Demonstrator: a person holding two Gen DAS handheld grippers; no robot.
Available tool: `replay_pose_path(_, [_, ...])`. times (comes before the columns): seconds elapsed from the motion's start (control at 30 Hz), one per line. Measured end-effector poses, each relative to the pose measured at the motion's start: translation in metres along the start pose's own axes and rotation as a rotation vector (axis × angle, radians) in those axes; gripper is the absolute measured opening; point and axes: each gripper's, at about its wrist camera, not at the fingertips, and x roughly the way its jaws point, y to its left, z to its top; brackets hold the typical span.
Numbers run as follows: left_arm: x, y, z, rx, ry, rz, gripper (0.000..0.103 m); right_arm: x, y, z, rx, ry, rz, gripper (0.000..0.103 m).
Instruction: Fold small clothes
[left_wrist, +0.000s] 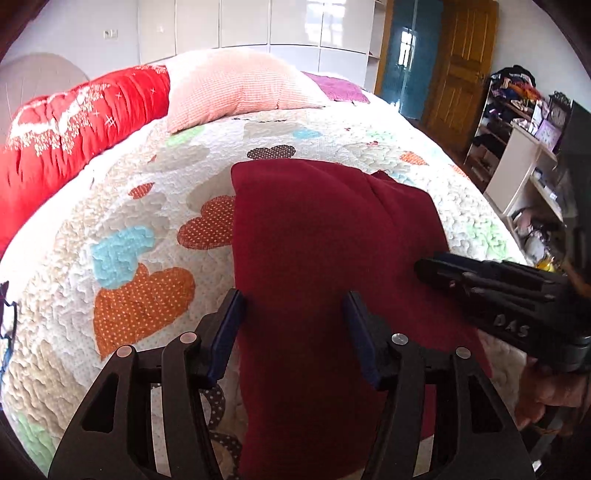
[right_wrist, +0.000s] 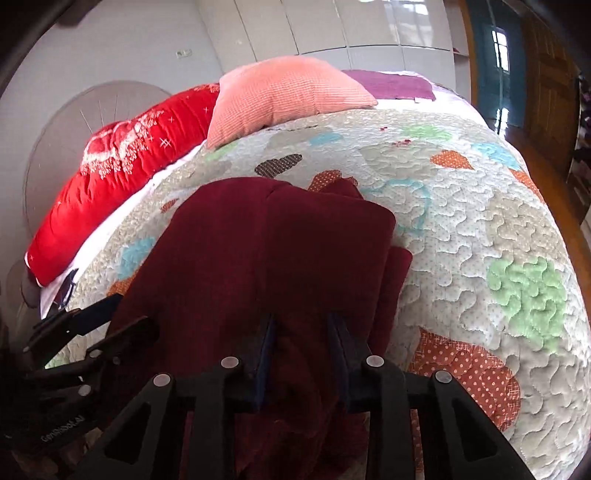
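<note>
On the quilt (left_wrist: 147, 221), maroon garment (left_wrist: 314, 229) between spread left gripper (left_wrist: 293, 328), fold pinched in right gripper (right_wrist: 301, 350).

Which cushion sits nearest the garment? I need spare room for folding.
The pink checked pillow, straight beyond the maroon garment; the red bolster lies off to the left.

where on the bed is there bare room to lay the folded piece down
Open quilt lies right of the maroon garment, out to the bed's edge. A narrower strip runs between the garment and the red pillow. The near end is crowded by both tongs, left and right.
</note>
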Motion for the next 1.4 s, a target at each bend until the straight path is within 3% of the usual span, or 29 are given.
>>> replay_pose_path(0.17, [-0.01, 0.011, -0.005, -0.064, -0.015, -0.016, 0.057, -0.039, 0.01, -0.004, 0.021, -0.06, 0.025, 0.028])
replay_pose_path(0.43, [-0.045, 0.01, -0.011, -0.083, -0.098, 0.041, 0.057, -0.09, 0.033, -0.023, 0.006, -0.173, -0.013, 0.049])
replay_pose_path(0.5, [-0.053, 0.013, -0.013, -0.104, -0.113, 0.039, 0.057, -0.097, 0.038, -0.026, -0.008, -0.183, -0.02, 0.049])
replay_pose_path(0.8, [-0.088, 0.009, -0.019, -0.078, -0.21, 0.093, 0.057, -0.11, 0.048, -0.035, -0.026, -0.195, -0.036, 0.049])
replay_pose_path(0.9, [-0.095, 0.008, -0.02, -0.067, -0.228, 0.103, 0.069, -0.112, 0.05, -0.037, -0.03, -0.196, -0.033, 0.05])
replay_pose_path(0.97, [-0.099, 0.007, -0.021, -0.065, -0.241, 0.088, 0.069, -0.112, 0.051, -0.037, -0.03, -0.193, -0.03, 0.05])
replay_pose_path(1.4, [-0.095, 0.006, -0.022, -0.055, -0.22, 0.105, 0.069, -0.105, 0.052, -0.039, -0.031, -0.172, -0.035, 0.05])
